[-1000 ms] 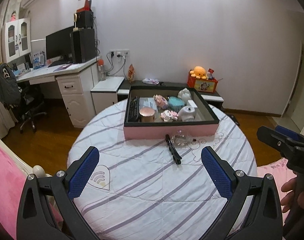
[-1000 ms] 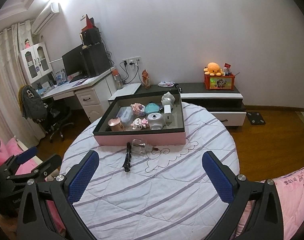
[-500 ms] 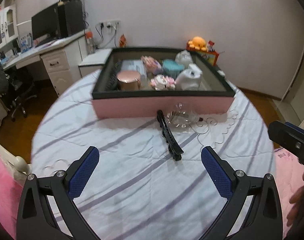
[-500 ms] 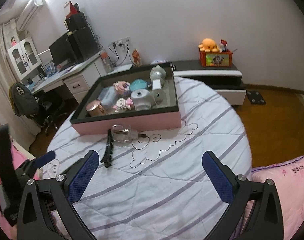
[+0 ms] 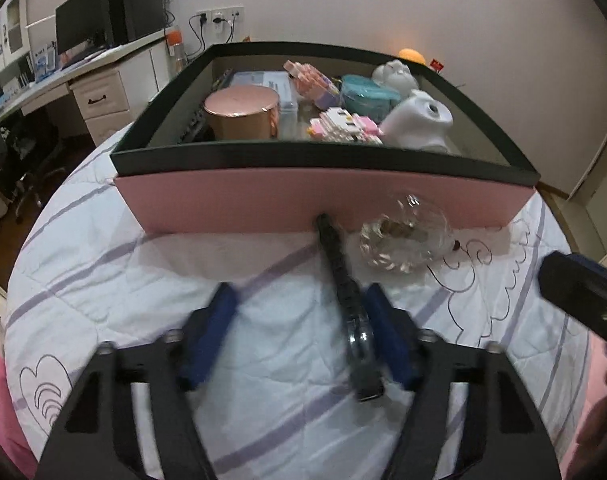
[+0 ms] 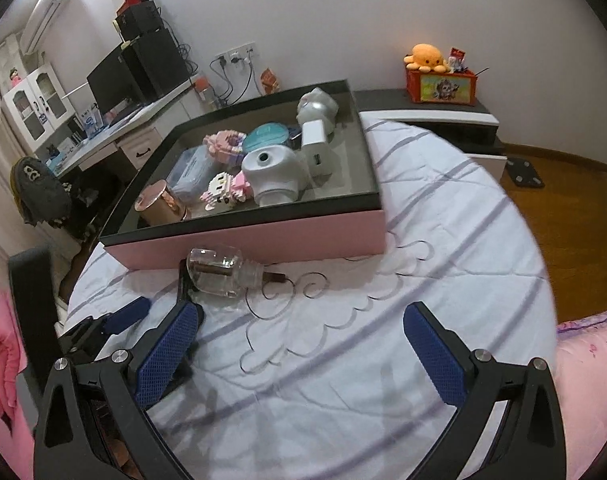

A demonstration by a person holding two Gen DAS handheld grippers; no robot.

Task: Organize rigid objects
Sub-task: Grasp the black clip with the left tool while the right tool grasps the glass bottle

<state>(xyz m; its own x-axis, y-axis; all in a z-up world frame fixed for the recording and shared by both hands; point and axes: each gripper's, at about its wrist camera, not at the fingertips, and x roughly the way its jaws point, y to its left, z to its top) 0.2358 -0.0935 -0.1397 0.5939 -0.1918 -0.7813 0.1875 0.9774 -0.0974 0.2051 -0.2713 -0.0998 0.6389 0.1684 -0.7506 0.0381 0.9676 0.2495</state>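
Jaws of the left gripper [image 5: 299, 332] have just been closing around the black hair clip [image 5: 345, 300] but are not yet pinching it, its near end lying close against the right-hand pad while the left-hand pad stands apart. Light, stiff and slim, the clip lies on the striped bed cover [image 5: 103, 264] with its far tip at the pink box [image 5: 323, 200], best pinched across its middle, while the glass bottle [image 6: 219, 276] beside it looks fragile and prone to roll. Since a second ago both grippers have dropped in close, and the right gripper [image 6: 299, 356] hangs wide open over bare cover.
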